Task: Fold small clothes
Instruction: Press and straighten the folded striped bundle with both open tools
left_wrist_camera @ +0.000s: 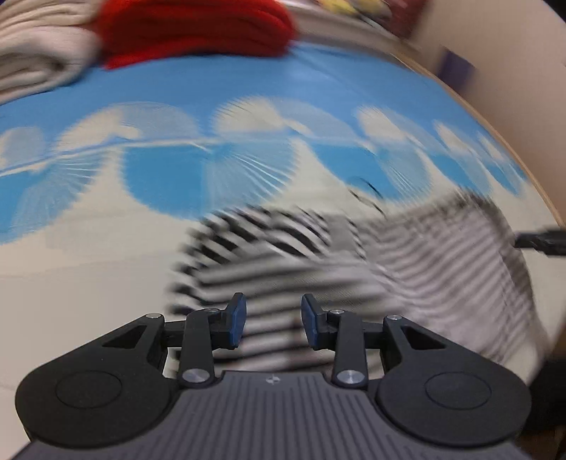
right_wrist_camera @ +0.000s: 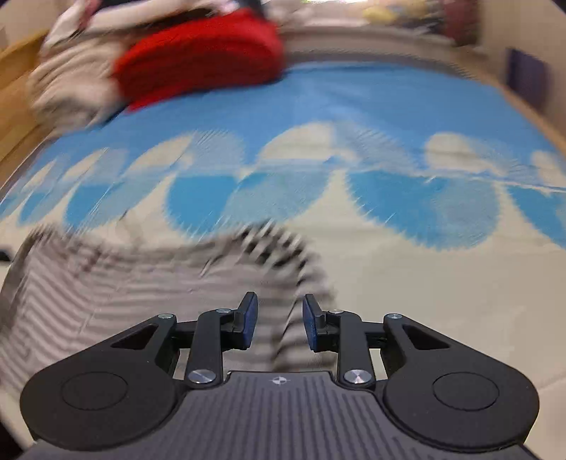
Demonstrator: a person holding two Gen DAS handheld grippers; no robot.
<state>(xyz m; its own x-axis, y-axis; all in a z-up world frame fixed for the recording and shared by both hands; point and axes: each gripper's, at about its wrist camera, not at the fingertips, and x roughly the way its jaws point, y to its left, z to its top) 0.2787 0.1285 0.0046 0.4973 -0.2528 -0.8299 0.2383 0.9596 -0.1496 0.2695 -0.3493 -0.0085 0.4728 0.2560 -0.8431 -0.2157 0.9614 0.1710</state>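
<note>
Hovering over the striped shirt (left_wrist_camera: 353, 269), left gripper (left_wrist_camera: 272, 323) and right gripper (right_wrist_camera: 279, 323) both with fingers apart, empty. Probably lining up a fold; next, pinch its near edge.

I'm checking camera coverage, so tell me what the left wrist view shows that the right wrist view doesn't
Only the left wrist view shows the left gripper, open over the striped garment, and a dark object at its right edge, too blurred to identify. Only the right wrist view shows the right gripper, also open, and wooden furniture at far left. Both show the striped garment, the blue and white patterned cloth beneath it, and the red and beige folded clothes at the back.
</note>
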